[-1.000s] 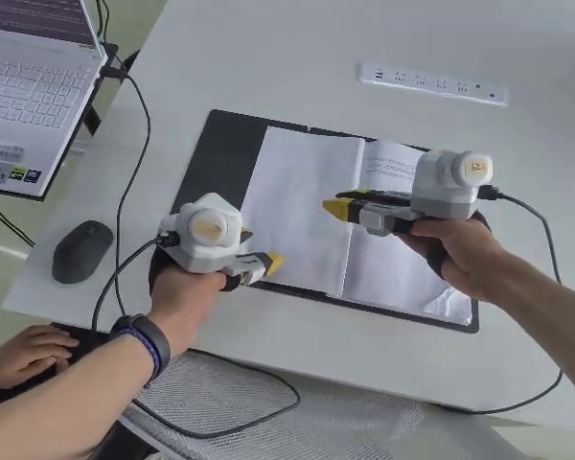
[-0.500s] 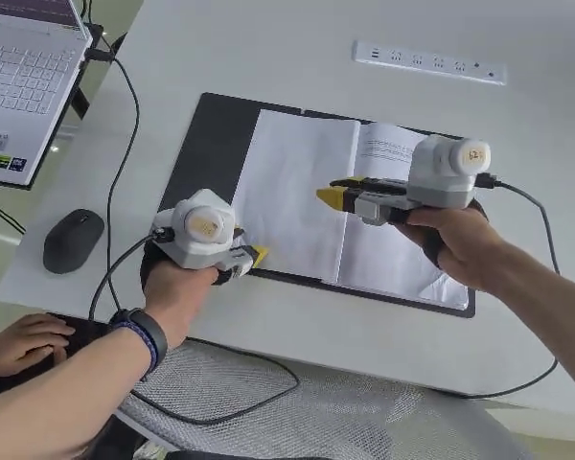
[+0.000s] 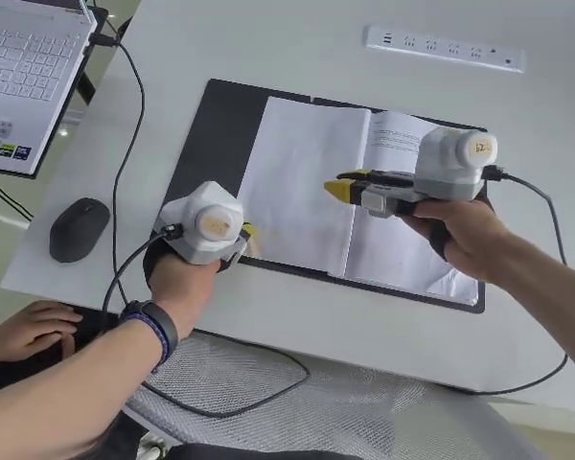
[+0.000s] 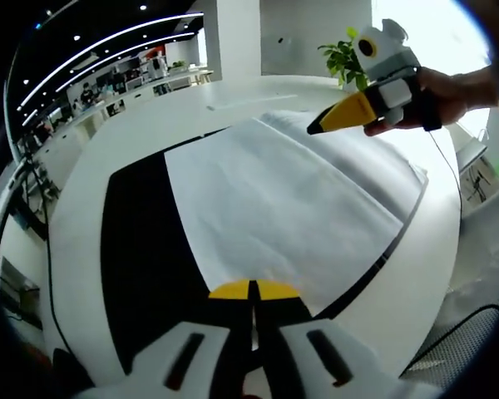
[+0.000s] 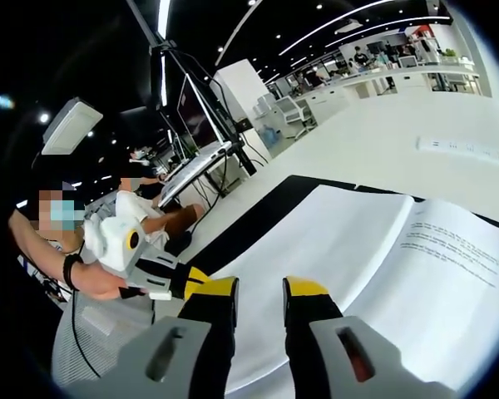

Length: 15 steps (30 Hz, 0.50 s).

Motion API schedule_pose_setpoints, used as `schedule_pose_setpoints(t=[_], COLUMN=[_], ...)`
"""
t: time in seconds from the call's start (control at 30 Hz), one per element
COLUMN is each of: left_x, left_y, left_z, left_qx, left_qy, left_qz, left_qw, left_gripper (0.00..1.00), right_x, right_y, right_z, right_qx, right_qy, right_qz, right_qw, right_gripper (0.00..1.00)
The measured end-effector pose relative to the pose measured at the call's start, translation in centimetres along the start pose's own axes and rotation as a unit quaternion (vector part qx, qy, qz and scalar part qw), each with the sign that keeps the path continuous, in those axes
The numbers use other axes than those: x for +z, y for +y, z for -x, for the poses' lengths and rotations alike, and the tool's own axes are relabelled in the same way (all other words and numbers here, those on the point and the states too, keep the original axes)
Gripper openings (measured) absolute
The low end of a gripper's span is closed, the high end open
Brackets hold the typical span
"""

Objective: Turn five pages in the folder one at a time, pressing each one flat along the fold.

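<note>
White tabletop [image 3: 297, 48] stretches across an open-plan office, and the black folder [image 3: 216, 134] lies open on it, well in from the near edge. Its left page [image 3: 302, 182] is blank, and its right page [image 3: 402, 144] carries a few printed lines at the far end.

The left gripper [image 3: 246, 238] sits at the near-left corner of the blank page. In its own view the yellow tips [image 4: 252, 290] are pressed together at the paper's edge. Whether any paper is caught between them cannot be told.

The right gripper [image 3: 337, 191] is over the blank page just left of the fold, pointing left. Its jaws stand apart with nothing between them [image 5: 262, 291]. Whether it touches the paper is unclear.

A laptop [image 3: 19, 67] sits at the far left, with a dark mouse [image 3: 79, 228] nearer. A power strip [image 3: 446, 48] lies far right. Another person's hand [image 3: 29, 328] rests near left.
</note>
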State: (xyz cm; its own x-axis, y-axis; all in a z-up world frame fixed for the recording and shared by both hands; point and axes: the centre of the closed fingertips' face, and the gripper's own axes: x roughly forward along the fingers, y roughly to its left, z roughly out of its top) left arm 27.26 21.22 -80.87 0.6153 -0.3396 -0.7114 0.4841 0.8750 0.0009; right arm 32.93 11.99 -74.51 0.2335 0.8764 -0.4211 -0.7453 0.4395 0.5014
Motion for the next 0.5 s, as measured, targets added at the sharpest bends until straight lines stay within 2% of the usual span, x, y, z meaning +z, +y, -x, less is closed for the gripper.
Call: schedule_pose_setpoints(t=[0.1,0.5], left_x=[0.0,-0.1], left_y=[0.0,0.7], left_z=[0.0,-0.6], left_qx=[0.004,0.003], left_qy=[-0.002,-0.003], left_qz=[-0.007,0.003], left_qw=[1.0,1.0], left_gripper=[0.0,0.0], right_x=[-0.1,-0.6], right_y=[-0.6,-2.6], right_z=[-0.2,-0.9], right_qx=[-0.002,-0.008], right_qy=[0.0,0.003], right_qz=[-0.004,-0.015], right_qw=[1.0,0.9998], right_gripper=[0.18,0.14])
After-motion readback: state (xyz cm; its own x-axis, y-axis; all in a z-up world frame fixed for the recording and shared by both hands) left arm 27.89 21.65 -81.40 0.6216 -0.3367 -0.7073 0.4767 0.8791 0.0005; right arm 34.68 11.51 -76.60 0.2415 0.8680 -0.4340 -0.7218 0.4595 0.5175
